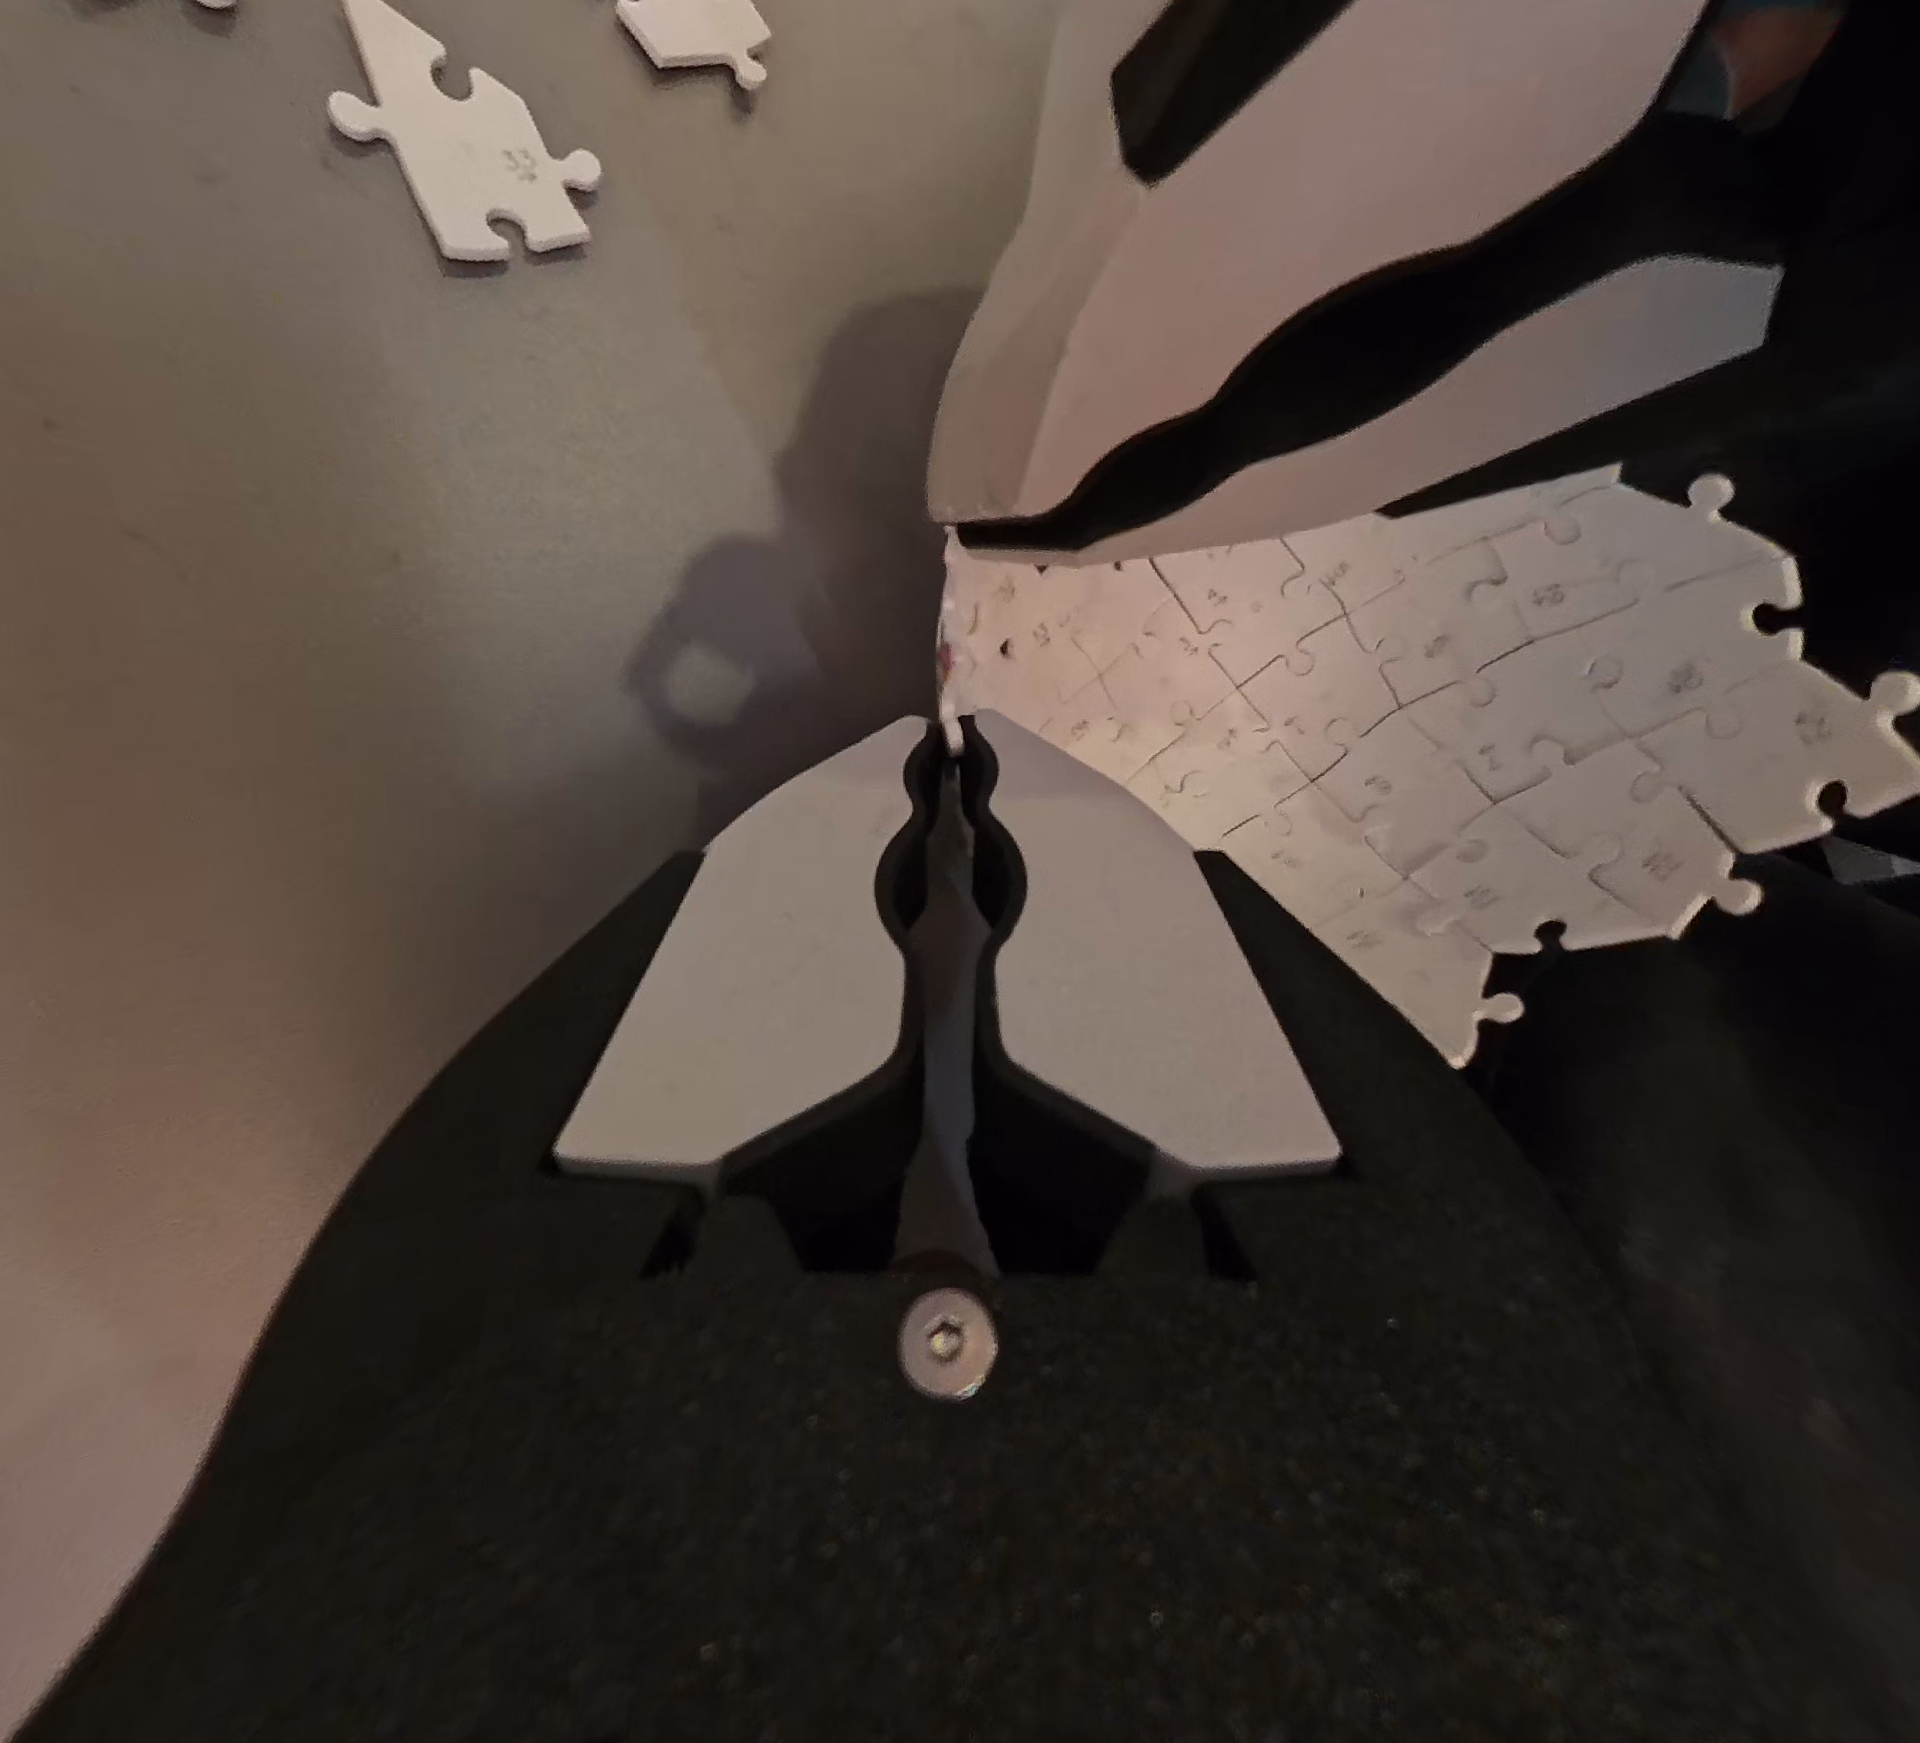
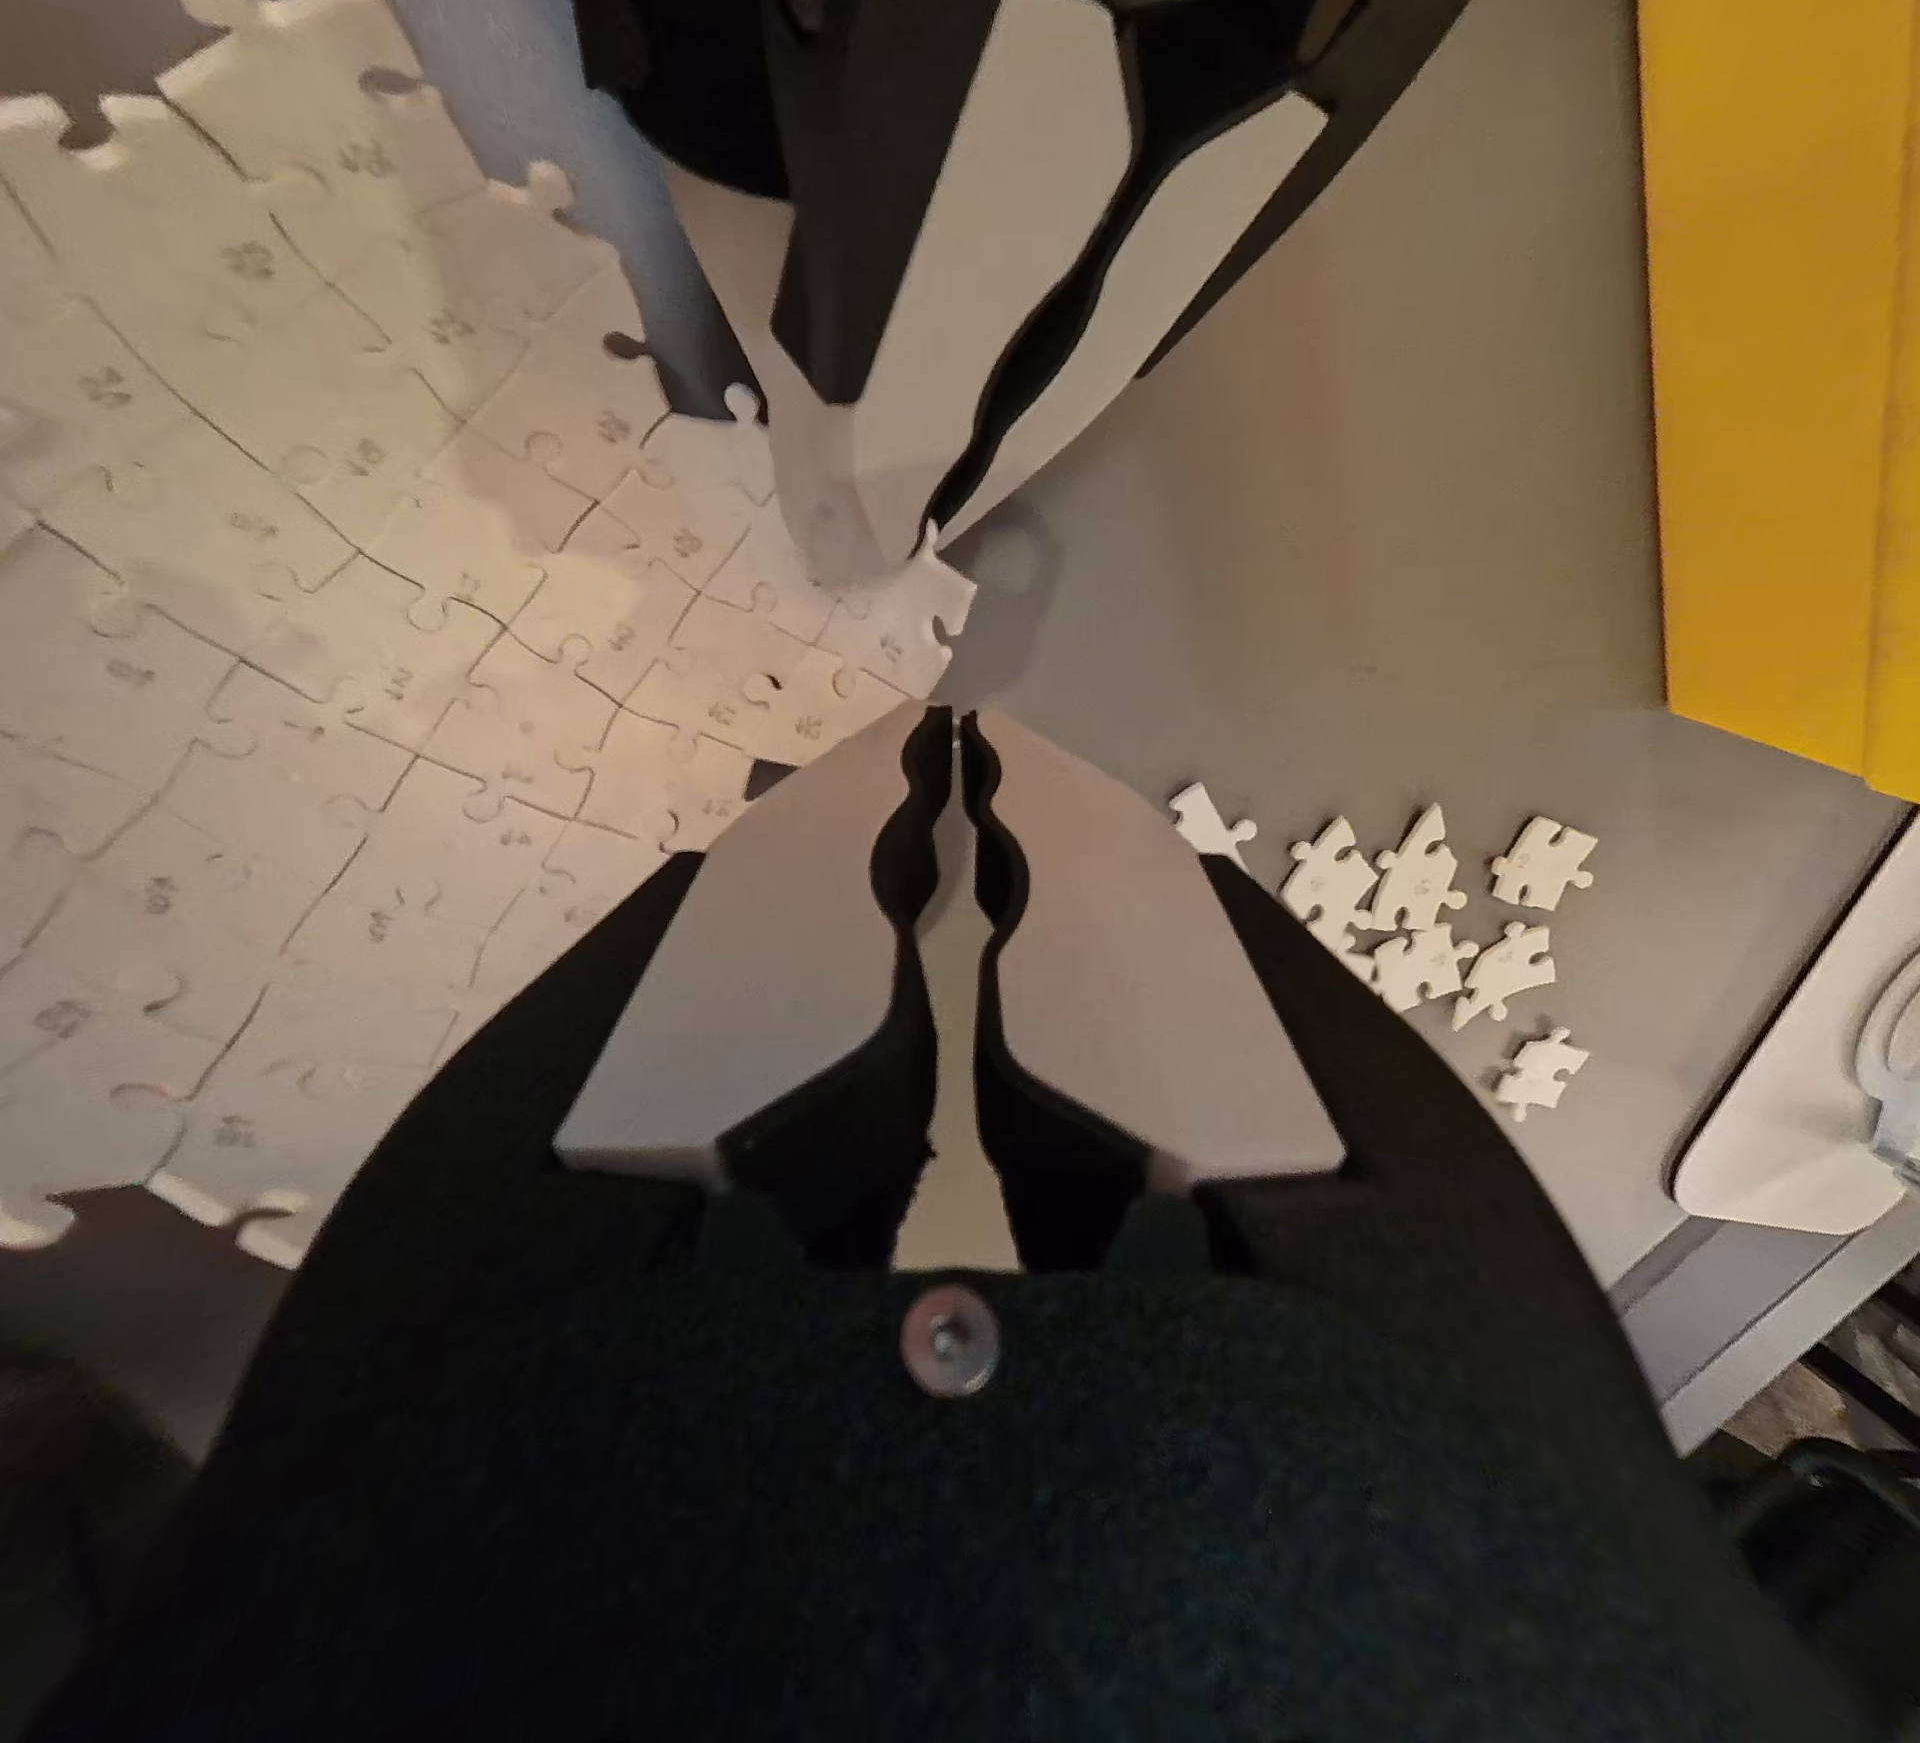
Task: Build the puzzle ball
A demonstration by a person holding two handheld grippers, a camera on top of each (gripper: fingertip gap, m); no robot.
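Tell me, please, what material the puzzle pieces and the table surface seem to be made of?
The puzzle pieces look like rigid white plastic with a matte finish: thick clean-cut edges, and the joined shell keeps a curve. The table looks like smooth grey laminate or painted board, faintly reflective; I cannot tell which.

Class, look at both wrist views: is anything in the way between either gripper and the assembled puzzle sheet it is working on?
Nothing visible. The left gripper and right gripper are both shut right at the edge of the assembled puzzle sheet, their tips close together. The loose pieces lie apart on the table, off to the side.
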